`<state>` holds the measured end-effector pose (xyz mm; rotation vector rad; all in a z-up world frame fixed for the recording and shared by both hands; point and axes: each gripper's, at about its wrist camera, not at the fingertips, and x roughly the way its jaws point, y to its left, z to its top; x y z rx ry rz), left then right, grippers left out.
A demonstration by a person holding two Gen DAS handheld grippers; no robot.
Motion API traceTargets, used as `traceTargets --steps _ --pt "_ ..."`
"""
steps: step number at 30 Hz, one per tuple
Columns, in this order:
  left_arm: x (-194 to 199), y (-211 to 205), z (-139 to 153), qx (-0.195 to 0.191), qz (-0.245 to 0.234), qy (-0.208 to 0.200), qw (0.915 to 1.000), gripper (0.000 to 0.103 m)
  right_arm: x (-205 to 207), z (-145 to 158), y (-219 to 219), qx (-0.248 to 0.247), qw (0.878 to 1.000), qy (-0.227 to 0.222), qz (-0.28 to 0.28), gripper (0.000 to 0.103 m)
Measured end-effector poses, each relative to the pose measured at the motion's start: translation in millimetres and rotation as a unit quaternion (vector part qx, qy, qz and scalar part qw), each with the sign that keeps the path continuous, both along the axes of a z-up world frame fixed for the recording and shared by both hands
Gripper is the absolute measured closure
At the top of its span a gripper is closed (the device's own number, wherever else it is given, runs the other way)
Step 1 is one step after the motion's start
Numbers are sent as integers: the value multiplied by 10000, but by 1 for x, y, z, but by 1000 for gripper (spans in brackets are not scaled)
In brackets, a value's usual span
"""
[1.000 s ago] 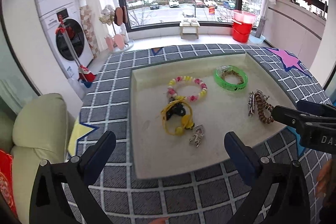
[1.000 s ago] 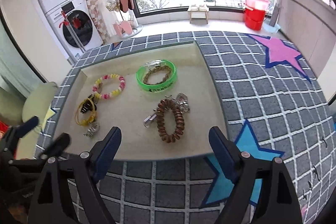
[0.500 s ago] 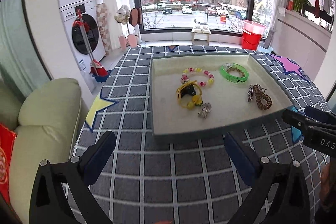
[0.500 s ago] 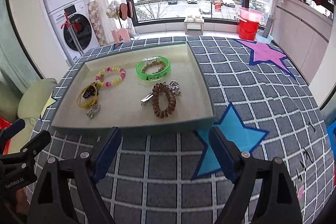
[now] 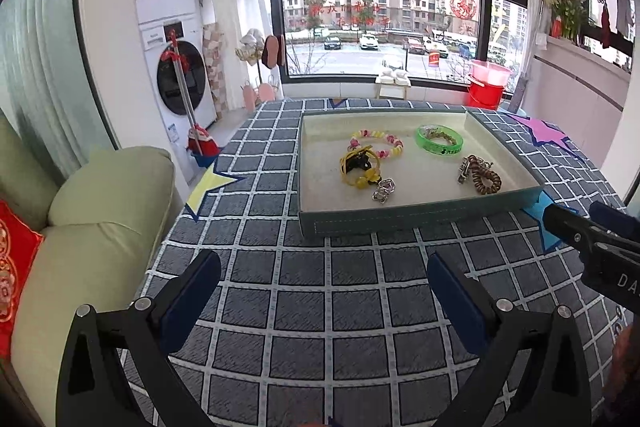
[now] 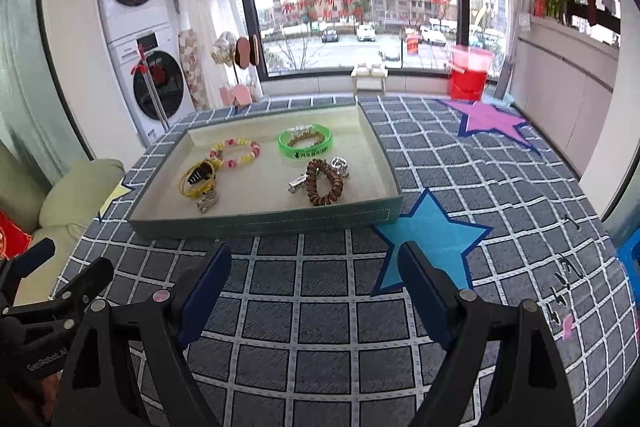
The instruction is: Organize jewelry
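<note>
Now both hand-held grippers, left (image 5: 323, 281) and right (image 6: 314, 269), gape empty, farther from the tray (image 6: 264, 223).

both wrist cams sit back from the tray (image 5: 420, 221), tilted down across the table (image 5: 312, 307) toward the window; left one views from its left, right from its right, sharing that tray

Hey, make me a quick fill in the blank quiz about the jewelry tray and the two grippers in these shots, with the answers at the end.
1. The chain bracelet lies inside the ____ bangle.
2. All the jewelry sits in a shallow ____ on the checked cloth.
3. Both the left gripper and the right gripper have their jaws ____ and hold nothing.
4. The brown spiral hair tie lies on the side of the tray nearer the ____ star.

Answers: green; tray; open; blue
</note>
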<state>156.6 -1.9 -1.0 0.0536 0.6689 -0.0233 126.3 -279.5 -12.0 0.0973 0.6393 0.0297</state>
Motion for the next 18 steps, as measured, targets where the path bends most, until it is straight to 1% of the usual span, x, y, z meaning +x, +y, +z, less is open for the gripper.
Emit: traceTargets --steps 5,10,18 --pt "-9 -2 5 -1 53 -145 9999 0 -9 6 0 -67 9998 -199 -73 16" --pt "-14 -3 7 19 72 -220 9997 0 -13 9 0 -117 9996 -257 -91 16" --pt "-16 -6 10 -18 69 -233 9997 0 -16 11 0 -173 9994 -303 -77 16"
